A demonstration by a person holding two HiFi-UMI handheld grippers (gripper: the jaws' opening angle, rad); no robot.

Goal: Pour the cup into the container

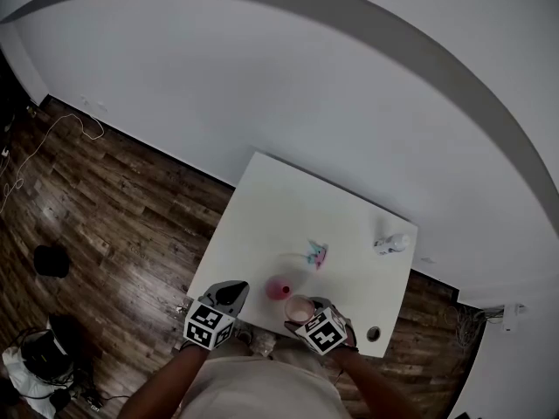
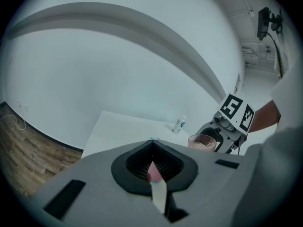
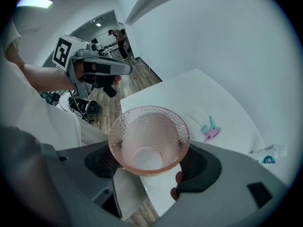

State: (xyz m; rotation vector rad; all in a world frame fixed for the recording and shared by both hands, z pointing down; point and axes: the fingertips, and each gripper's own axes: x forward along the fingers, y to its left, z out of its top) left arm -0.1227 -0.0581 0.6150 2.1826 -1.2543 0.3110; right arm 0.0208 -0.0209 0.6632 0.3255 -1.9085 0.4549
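One pink cup (image 3: pixel 148 137) is clamped in the part-open right gripper (image 3: pixel 150 161) at lower centre, the left gripper (image 2: pixel 152 144), closed on nothing, being seen left of one pink container (image 1: pixel 278 288).

No words or numbers can be read. The small clear plastic bottle (image 3: pixel 267 154) on the white worktop (image 1: pixel 288 208) has a label with teal print, too small to make out. The cubes on the left hand-held gripper (image 1: pixel 231 293) and the right hand-held gripper (image 1: pixel 301 308) show only black-and-white code squares.

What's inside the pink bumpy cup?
Looking into the cup held by the right gripper, only its round clear bottom shows, with nothing solid in it. Whether clear liquid sits in it cannot be told.
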